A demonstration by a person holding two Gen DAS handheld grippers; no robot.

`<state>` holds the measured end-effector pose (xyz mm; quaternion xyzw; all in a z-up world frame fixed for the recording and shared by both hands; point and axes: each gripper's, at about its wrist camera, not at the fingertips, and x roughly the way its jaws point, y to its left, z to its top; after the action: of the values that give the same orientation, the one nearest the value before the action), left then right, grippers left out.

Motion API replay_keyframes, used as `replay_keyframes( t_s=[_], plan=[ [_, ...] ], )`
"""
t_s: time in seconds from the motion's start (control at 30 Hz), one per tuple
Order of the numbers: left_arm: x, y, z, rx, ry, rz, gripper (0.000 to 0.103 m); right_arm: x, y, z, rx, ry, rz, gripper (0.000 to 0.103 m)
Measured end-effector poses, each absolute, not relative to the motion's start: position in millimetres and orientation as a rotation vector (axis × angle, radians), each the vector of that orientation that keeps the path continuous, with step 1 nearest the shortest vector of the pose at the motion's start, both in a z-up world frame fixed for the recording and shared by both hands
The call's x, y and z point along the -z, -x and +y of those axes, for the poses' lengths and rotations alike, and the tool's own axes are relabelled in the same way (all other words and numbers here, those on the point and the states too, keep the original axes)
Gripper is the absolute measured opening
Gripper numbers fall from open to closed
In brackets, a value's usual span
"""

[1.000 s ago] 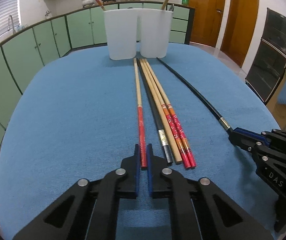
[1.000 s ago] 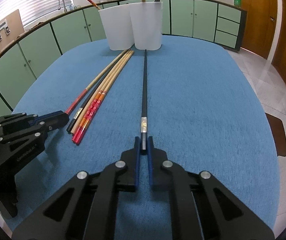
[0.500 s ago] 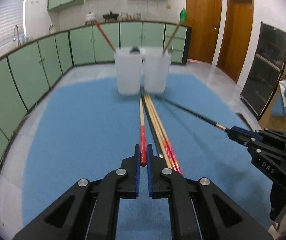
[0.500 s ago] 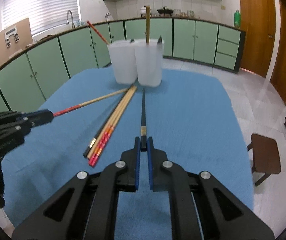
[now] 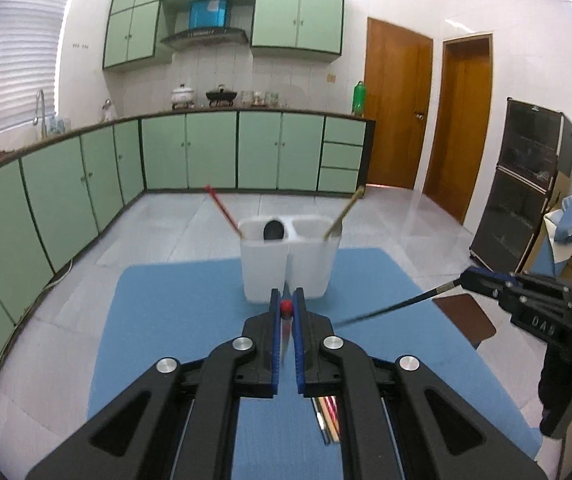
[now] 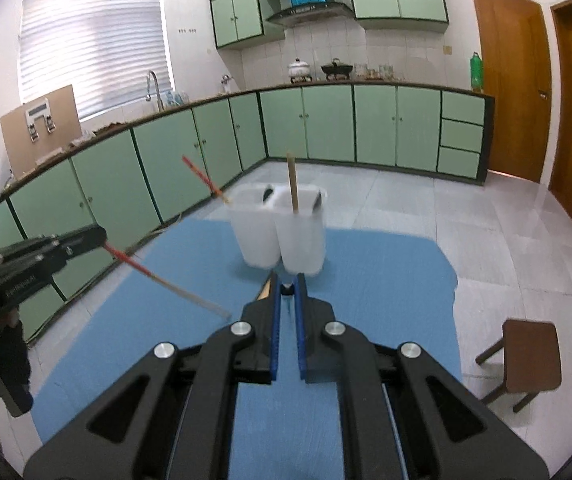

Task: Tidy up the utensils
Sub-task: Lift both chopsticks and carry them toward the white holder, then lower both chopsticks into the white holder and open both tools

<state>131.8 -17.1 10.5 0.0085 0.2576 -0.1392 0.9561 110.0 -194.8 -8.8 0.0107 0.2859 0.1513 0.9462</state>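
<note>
Gripping a red-ended chopstick (image 5: 285,307) end-on, the left gripper (image 5: 286,312) has its jaws narrow around it, lifted above the blue bench (image 5: 173,312). Right gripper (image 6: 287,294): jaws narrow on a black chopstick (image 6: 286,289). Twin white holder (image 5: 288,266) straight ahead of both jaws; remaining chopsticks (image 5: 328,420) lie below the left jaws.
</note>
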Motion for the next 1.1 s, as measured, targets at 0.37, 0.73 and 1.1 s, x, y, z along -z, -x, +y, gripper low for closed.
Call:
replay_keyframes(
  t_s=[0.37,0.73,1.1],
  plan=[
    [-39.3,-164.5,-26.5,0.329,-0.027,0.485,0.006,-54.2,-153.7,-185.6,-0.399,0.006,0.565,0.006],
    [-119.1,-201.9,-34.0,0.322,-0.027,0.277,0.006,-143.1,-209.7,-185.8,-0.42,-0.069,0.374,0.006],
    [-98.4,-294.6,-53.5,0.271,-0.023,0.286,0.006,-125.2,-294.4,-184.7,-0.297,-0.042,0.377,0.006]
  ],
)
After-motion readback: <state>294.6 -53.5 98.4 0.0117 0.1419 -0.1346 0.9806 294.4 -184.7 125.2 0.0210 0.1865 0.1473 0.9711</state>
